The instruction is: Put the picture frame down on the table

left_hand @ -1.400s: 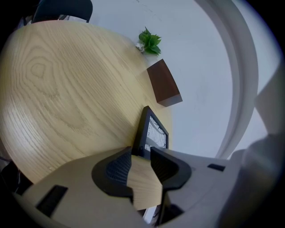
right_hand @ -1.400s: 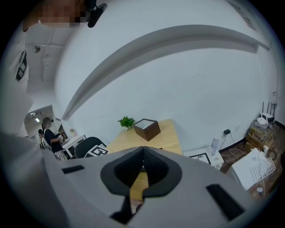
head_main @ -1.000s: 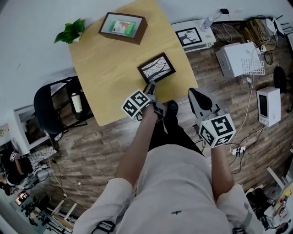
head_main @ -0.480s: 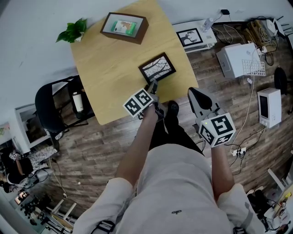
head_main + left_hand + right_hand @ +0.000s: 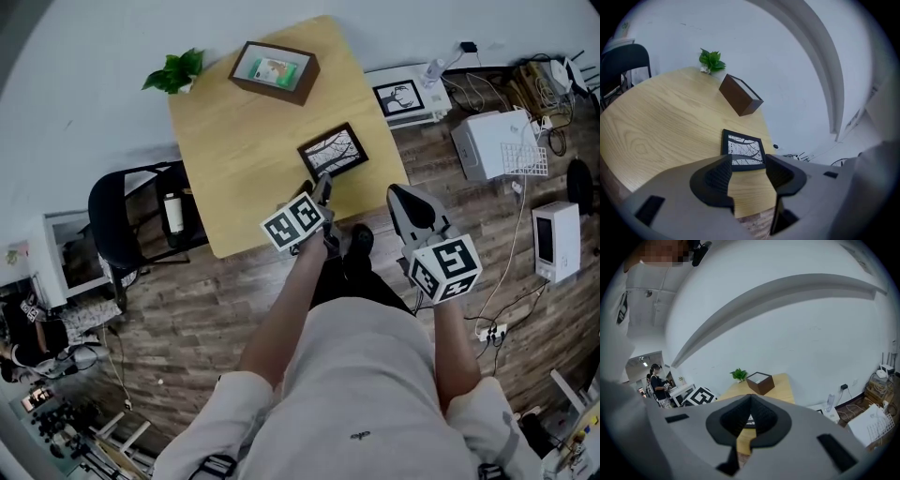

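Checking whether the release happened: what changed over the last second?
The left gripper let go of the frame: its jaws have just been opening, now empty, and it lifted back from it. The frame lies flat on the table as before; right gripper still shut.

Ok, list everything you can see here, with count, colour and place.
Table: one, light wood, against the white wall.
Picture frame: one, black, flat near the table's front edge.
Box frame: one, brown, table's far side.
Plant: one, green, table's far left corner.
Chair: one, black, left of the table.
Left gripper: one, grey, over the front edge, jaws have just been opening, nothing between them.
Right gripper: one, grey, shut, empty, beside the table.
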Demonstrator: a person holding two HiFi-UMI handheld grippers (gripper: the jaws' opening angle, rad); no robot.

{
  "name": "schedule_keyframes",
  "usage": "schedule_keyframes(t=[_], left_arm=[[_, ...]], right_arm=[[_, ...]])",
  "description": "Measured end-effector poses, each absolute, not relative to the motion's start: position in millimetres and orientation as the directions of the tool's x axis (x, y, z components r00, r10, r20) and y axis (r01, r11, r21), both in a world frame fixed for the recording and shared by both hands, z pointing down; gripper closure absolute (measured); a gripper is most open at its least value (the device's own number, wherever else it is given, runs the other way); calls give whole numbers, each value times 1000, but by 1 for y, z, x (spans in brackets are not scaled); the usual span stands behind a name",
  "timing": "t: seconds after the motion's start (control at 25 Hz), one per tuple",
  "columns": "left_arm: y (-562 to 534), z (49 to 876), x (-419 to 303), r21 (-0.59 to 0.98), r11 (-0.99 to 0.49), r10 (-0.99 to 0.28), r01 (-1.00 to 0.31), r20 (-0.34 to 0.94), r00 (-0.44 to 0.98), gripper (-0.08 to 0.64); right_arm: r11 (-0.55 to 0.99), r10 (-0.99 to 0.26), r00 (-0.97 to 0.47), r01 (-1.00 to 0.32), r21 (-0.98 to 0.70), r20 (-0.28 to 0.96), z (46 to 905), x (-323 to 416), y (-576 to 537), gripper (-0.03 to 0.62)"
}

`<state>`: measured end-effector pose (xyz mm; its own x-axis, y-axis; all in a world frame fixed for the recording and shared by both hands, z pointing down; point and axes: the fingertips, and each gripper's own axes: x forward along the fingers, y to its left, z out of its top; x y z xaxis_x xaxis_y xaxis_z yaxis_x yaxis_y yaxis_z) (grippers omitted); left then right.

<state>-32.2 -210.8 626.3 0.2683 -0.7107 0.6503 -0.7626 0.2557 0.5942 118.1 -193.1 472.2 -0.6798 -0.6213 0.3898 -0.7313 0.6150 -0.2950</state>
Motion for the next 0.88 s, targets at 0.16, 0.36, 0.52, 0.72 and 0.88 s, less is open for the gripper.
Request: schedule_keyframes(t=[0.16, 0.36, 0.52, 0.72, 0.88], left_arm=[[-205, 603, -31, 549, 204, -728, -811, 639, 250, 348], [-194, 579, -31, 490, 133, -741, -862, 627, 242, 351], [-184, 559, -29, 434, 75, -753, -898, 615, 235, 371], [-173, 537, -32, 360, 4, -776, -933, 590, 224, 415], [-163, 519, -40, 322, -46, -792, -946, 566, 231, 442]], right_arm=[[635, -619, -694, -717, -286, 366, 461, 117, -190, 592], [654, -614, -709, -703, -280, 346, 452, 108, -187, 592], [666, -613, -714, -697, -266, 338, 446, 102, -184, 592], [669, -617, -710, -700, -248, 338, 442, 93, -180, 593], [667, -624, -701, -708, -233, 345, 439, 82, -171, 594]])
